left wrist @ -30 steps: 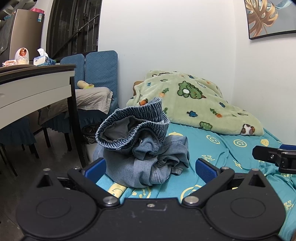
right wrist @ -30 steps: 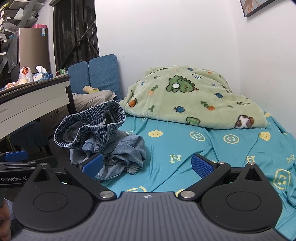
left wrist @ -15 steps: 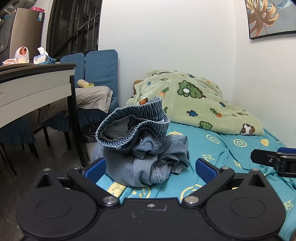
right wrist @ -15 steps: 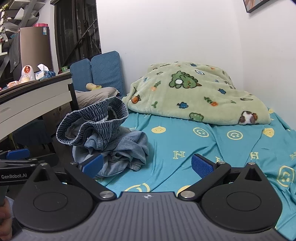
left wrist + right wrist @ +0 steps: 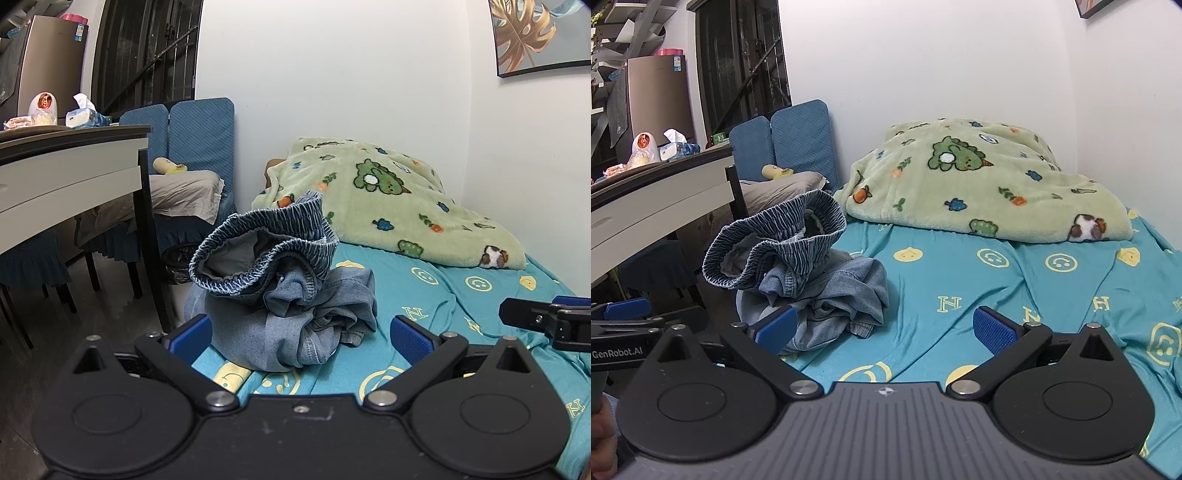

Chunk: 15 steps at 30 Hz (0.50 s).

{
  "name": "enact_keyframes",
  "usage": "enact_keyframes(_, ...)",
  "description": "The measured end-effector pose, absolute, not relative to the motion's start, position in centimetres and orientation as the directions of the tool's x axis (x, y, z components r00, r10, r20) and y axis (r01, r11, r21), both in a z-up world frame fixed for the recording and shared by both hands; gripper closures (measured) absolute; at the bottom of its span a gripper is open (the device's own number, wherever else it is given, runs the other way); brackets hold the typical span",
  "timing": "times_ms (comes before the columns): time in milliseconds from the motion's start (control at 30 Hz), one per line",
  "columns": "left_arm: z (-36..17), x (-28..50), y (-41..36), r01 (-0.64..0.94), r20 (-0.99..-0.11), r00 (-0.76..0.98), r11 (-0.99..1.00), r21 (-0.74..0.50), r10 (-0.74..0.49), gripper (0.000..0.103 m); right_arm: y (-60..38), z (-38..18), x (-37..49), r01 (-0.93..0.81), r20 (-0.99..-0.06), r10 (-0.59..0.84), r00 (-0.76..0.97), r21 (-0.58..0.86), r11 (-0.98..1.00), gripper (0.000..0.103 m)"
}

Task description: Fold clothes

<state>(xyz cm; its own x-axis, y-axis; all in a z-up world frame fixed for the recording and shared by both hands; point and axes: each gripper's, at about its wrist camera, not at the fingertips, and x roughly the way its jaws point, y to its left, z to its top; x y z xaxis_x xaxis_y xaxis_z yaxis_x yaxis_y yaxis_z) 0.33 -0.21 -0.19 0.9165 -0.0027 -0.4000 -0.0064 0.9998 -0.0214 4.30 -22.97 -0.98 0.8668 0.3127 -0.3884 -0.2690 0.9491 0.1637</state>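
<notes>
Crumpled denim garment (image 5: 284, 299), probably jeans, heaped at the bed's (image 5: 454, 295) near-left corner, elastic waistband gaping on top; legs buried in the folds, shape hard to read. At 12 o'clock, just ahead of the left hand-held gripper (image 5: 301, 332), jaws wide, empty. At 10 o'clock from the right hand-held gripper (image 5: 882, 326), likewise spread wide, holding nothing. Beyond, green blanket (image 5: 979, 184). Table (image 5: 70, 166) at 9 o'clock, cut off by the frame.

A green cartoon-print blanket (image 5: 388, 206) is lying bunched at the head of a bed with a teal smiley-face sheet (image 5: 960, 280). A white table (image 5: 66, 173) is standing left of the bed, carrying a tissue pack (image 5: 85, 117). Blue chairs (image 5: 199, 136) are standing behind it. A leaf picture (image 5: 535, 35) is hanging on the wall.
</notes>
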Motion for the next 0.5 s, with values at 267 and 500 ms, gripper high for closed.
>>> enact_keyframes(267, -0.14, 0.25, -0.14, -0.003, -0.399, 0.917, 1.0, -0.029, -0.009, 0.0, -22.99, -1.11, 4.34, -0.271, -0.392, 0.313, 0.865, 0.16, 0.949, 0.0)
enact_keyframes(500, 0.35, 0.41, 0.44, -0.011, -0.404, 0.915, 0.998, -0.069, -0.018, 0.0, -23.06, -1.39, 4.73, -0.268, -0.399, 0.311, 0.862, 0.162, 0.95, 0.0)
